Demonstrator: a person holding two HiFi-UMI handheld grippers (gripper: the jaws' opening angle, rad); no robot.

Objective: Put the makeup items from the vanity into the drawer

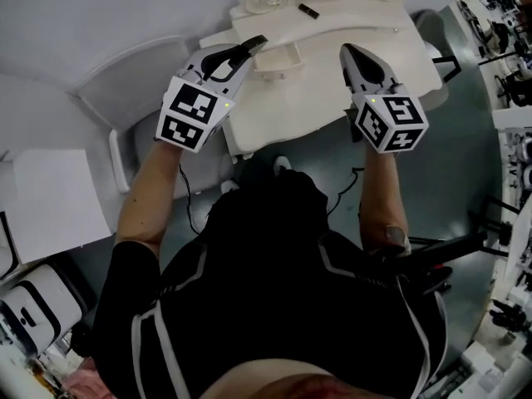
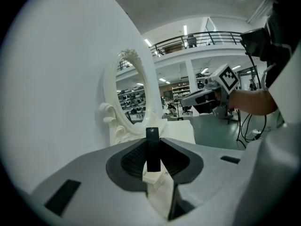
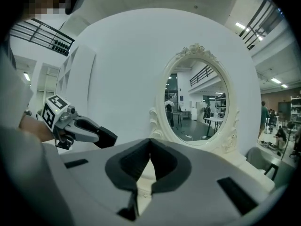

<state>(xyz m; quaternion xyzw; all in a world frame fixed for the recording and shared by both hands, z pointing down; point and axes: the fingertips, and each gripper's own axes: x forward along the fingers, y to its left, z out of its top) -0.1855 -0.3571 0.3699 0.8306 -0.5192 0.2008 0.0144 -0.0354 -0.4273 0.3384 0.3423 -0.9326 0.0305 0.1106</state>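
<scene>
The left gripper [image 1: 256, 43] pinches a black stick [image 2: 152, 149] tight, to carry it to the drawer [image 1: 285, 57] at the vanity's [image 1: 399, 66] front edge. The right gripper [image 3: 150, 147] is closed, empty.

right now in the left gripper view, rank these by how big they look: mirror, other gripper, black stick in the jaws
1. mirror, clearly the largest
2. right gripper
3. black stick, the smallest even though it sits closest to the camera, which makes it look bigger than it is
</scene>
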